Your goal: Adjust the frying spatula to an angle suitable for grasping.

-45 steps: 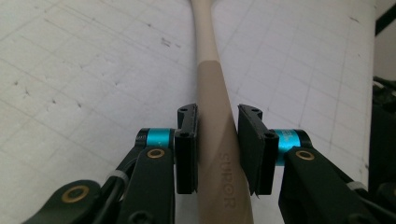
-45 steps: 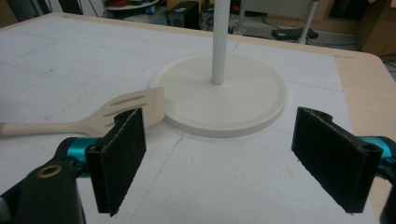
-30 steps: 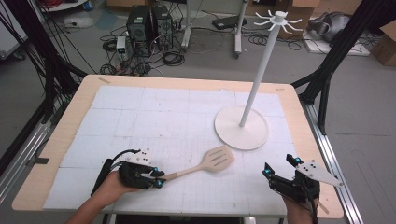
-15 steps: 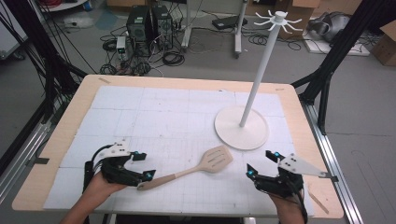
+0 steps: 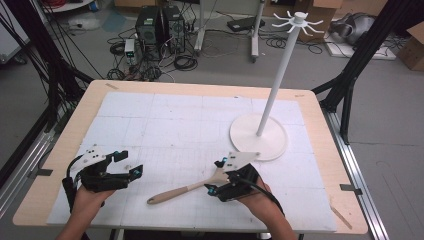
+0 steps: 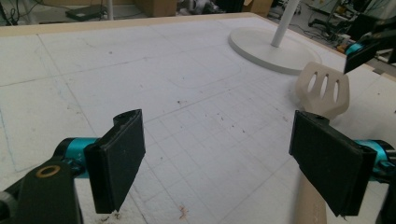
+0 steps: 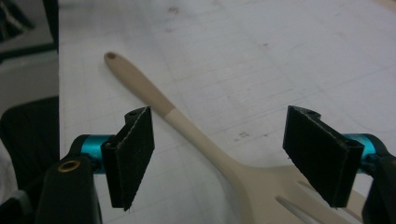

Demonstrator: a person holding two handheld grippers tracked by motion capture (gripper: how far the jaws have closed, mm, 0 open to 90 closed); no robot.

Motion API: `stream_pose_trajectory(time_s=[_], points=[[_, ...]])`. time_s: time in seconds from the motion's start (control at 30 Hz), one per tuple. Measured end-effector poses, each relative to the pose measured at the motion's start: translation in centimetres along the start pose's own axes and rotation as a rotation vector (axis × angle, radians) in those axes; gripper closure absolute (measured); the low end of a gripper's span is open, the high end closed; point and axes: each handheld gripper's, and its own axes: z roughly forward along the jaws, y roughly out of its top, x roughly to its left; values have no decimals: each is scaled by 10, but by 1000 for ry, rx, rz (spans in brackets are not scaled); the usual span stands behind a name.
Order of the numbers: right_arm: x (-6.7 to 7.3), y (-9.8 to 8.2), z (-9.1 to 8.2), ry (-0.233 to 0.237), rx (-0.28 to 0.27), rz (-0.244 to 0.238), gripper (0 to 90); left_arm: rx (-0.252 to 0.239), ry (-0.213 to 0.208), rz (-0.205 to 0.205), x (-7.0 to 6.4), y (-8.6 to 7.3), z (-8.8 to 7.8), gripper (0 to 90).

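High view: the right gripper (image 5: 216,177), jaws closing but wide, straddles the spatula (image 5: 185,190) untouched; the left gripper (image 5: 131,167) stands wide, empty.

Wooden surface with a white mat, a spatula and a stand on it.
The surface (image 5: 320,107) has a pale wood rim, and a white gridded mat (image 5: 165,130) covers most of its top. A beige slotted spatula (image 5: 182,191) lies flat on the mat near the front edge, handle pointing left. Just behind its blade, the stand (image 5: 258,136) rests its round white base on the mat, a thin pole rising from it.
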Motion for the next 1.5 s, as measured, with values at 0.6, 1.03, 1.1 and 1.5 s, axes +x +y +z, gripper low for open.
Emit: stream_pose_trajectory(time_s=[0.6,1.03,1.1,1.5], points=[[-9,9,61,129,317,-159,507,24,-23,-37,1,-2,5,207],[-13,10,64,141,368,-166,684,39,-26,-45,2,-3,5,223],[-13,10,63,136,366,-173,705,37,-22,-46,3,-3,5,223],[-10,9,57,101,401,-94,767,35,-5,-60,5,-4,3,229]])
